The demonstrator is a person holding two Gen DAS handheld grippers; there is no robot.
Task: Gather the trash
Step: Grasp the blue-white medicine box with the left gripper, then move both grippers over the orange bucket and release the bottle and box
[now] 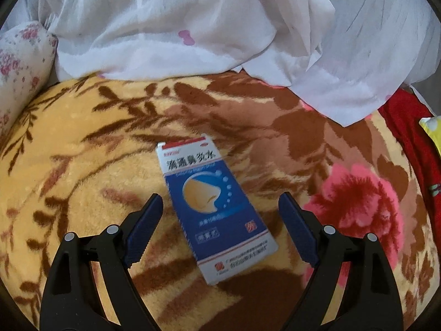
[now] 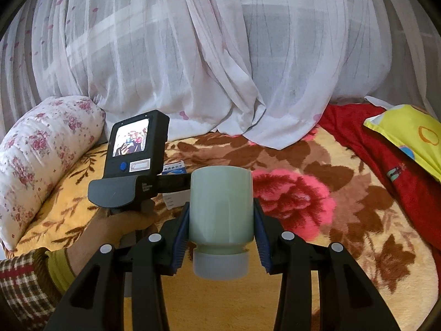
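A blue and white medicine box (image 1: 213, 207) lies flat on the flowered blanket (image 1: 82, 165). My left gripper (image 1: 220, 207) hovers over it, open, one finger on each side of the box and neither pad touching it. In the right wrist view a pale green bottle (image 2: 222, 209) with a white cap toward the camera sits between the pads of my right gripper (image 2: 222, 212), which is shut on it. The left gripper's body and screen (image 2: 132, 160) appear there at left, held by a hand (image 2: 124, 223), with the box (image 2: 174, 168) partly hidden behind it.
A white sheer curtain (image 2: 220, 55) hangs onto the bed's far side. A flowered bolster pillow (image 2: 41, 151) lies at left. A red cloth (image 2: 386, 160) and a yellow pillow (image 2: 408, 135) lie at right.
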